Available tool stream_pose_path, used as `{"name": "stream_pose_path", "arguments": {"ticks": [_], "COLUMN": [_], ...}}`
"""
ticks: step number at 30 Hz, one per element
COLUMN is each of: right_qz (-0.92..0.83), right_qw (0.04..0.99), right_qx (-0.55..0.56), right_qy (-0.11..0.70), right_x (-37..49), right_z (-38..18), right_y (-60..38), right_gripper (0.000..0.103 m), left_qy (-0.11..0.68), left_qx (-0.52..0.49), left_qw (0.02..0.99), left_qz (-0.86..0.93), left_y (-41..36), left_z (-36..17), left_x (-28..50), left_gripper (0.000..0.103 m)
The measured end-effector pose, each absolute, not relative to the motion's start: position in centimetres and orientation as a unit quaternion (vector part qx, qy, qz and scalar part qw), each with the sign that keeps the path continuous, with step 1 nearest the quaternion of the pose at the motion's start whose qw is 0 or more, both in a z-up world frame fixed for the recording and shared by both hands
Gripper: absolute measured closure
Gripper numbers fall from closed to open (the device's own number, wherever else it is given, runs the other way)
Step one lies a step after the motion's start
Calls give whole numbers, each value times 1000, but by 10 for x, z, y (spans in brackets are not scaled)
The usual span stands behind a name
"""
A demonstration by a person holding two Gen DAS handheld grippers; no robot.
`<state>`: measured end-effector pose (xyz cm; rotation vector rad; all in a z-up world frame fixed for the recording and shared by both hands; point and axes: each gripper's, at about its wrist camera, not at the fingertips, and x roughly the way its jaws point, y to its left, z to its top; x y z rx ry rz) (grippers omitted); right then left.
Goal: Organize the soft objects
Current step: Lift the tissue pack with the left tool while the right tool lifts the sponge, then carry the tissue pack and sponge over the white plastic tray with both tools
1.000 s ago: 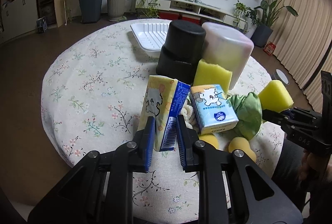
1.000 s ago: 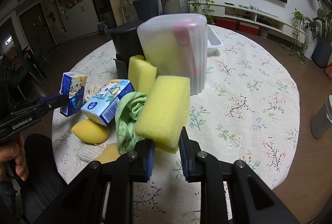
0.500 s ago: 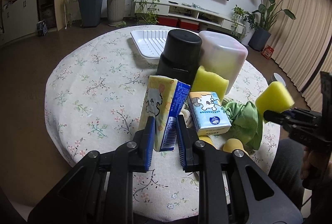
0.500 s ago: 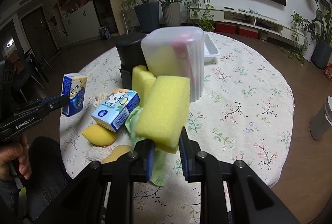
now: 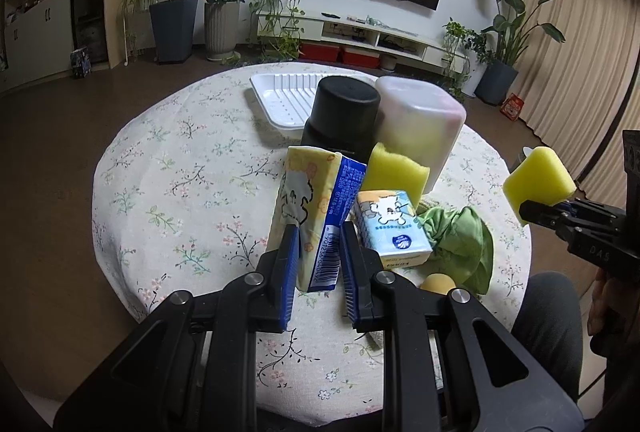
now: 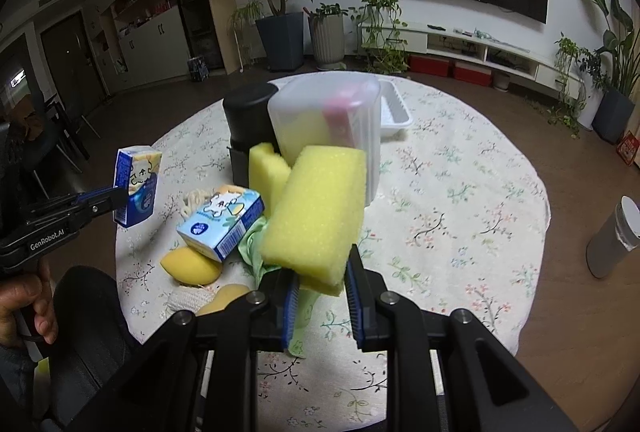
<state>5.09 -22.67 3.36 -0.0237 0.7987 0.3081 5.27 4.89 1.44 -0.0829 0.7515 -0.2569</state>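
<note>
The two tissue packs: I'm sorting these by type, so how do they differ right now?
The yellow pack is clamped upright in the left tongs, off the table; the blue pack lies tilted on the pile, resting partly on the green cloth. The yellow pack's front is yellow with a blue side panel; the blue pack's is pale blue. Both are soft pocket packs with a cartoon animal print.

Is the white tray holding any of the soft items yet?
No, the white tray behind the black canister shows only its bare ribbed floor.
</note>
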Motion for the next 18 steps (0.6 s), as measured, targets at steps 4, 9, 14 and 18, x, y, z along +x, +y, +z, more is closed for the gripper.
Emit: {"name": "stream_pose_path", "arguments": {"ticks": [4, 9, 14, 18], "right_qz": [147, 139, 128, 126], "right_qw": [913, 917, 924, 928], "right_qx": [-15, -25, -38, -54], "right_qy": [380, 372, 358, 347], "right_x": [55, 70, 98, 129], "right_z": [44, 55, 72, 85], "right_y": [-234, -247, -262, -269], "right_gripper": [80, 80, 80, 80], "left_qy": [363, 358, 343, 331], "left_qx": [-44, -42, -35, -28], "left_qw": [922, 923, 929, 934], "left_qz": [-128, -134, -134, -132], "left_y": [51, 52, 59, 64], "left_z": [20, 28, 48, 67], "left_x": [58, 73, 100, 135], "left_gripper": [85, 85, 85, 85]}}
